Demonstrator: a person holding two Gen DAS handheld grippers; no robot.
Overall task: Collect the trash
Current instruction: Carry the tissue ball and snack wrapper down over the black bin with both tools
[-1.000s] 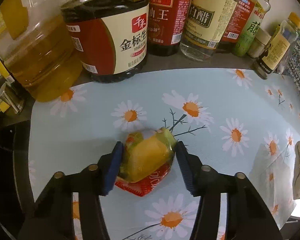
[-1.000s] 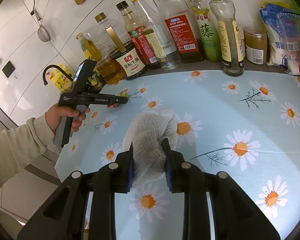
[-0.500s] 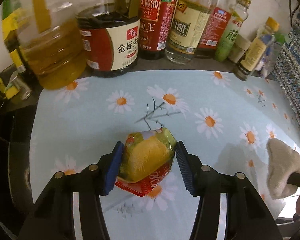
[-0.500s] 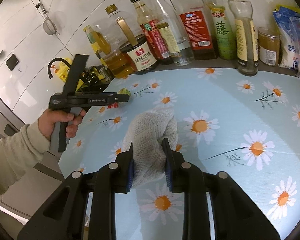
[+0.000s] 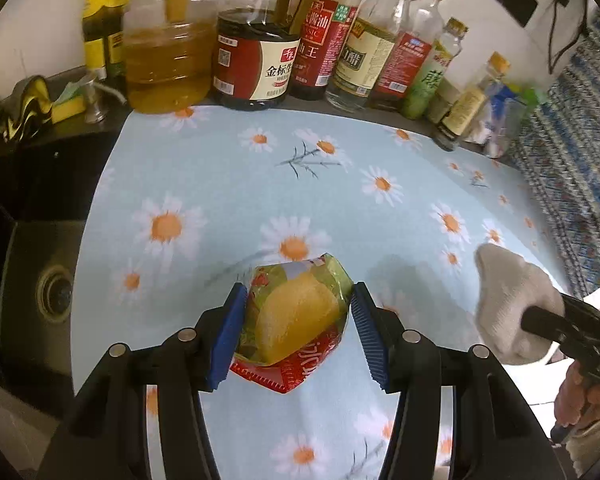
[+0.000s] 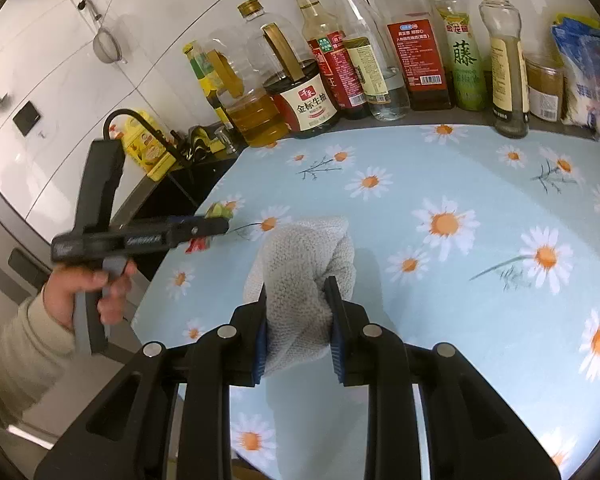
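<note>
My left gripper (image 5: 296, 320) is shut on a crumpled yellow, green and red snack wrapper (image 5: 296, 320) and holds it above the daisy-print cloth (image 5: 228, 184). In the right wrist view the left gripper (image 6: 216, 222) is at the cloth's left edge with the wrapper (image 6: 219, 211) poking out. My right gripper (image 6: 298, 312) is shut on a grey knitted rag (image 6: 304, 264) above the cloth (image 6: 480, 280). The rag (image 5: 508, 304) also shows at the right of the left wrist view.
A row of oil, soy sauce and vinegar bottles (image 6: 316, 92) lines the back of the counter. A black sink (image 5: 40, 280) with a drain lies left of the cloth. Sponges (image 5: 66, 106) sit behind the sink. Bagged goods (image 6: 588, 72) stand at the far right.
The left gripper has pulled back from the bottles toward the front left of the cloth, wrapper still held. The right gripper keeps the rag and has shifted slightly.
</note>
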